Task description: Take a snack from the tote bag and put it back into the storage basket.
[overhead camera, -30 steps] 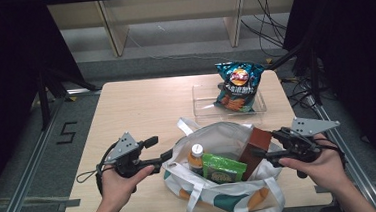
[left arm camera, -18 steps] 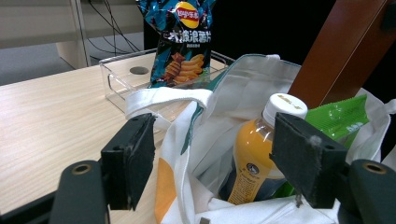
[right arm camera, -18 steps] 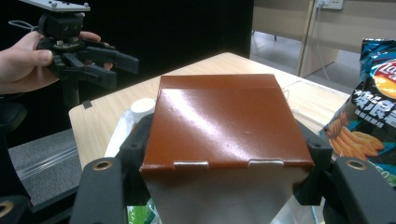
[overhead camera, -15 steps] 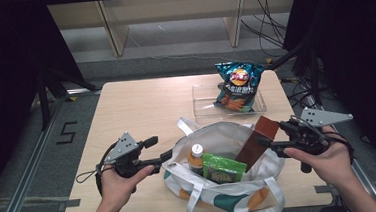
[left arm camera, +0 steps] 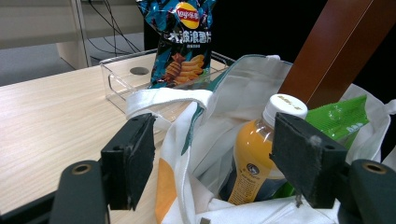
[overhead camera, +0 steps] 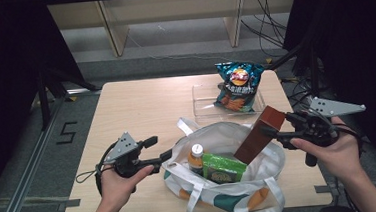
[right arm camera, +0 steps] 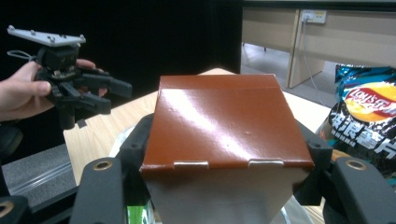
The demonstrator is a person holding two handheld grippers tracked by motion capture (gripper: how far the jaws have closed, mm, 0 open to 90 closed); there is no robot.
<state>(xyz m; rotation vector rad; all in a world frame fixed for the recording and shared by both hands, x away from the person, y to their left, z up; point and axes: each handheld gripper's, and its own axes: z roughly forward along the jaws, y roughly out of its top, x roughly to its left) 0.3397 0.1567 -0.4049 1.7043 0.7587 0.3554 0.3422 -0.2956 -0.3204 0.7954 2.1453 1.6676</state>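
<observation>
Right gripper [overhead camera: 274, 132] clamps the brown box [overhead camera: 258, 133], tilted, its lower end inside the tote bag [overhead camera: 228, 133] at the table's [overhead camera: 141, 109] near edge. Left gripper [overhead camera: 167, 155], jaws apart, straddles the bag rim. Lift straight, clear the rim before swinging toward the clear tray [overhead camera: 203, 102].

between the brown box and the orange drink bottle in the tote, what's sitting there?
High view: a green snack packet lies between the brown box and the orange drink bottle, inside the tote bag. The right gripper grips the box.
</observation>
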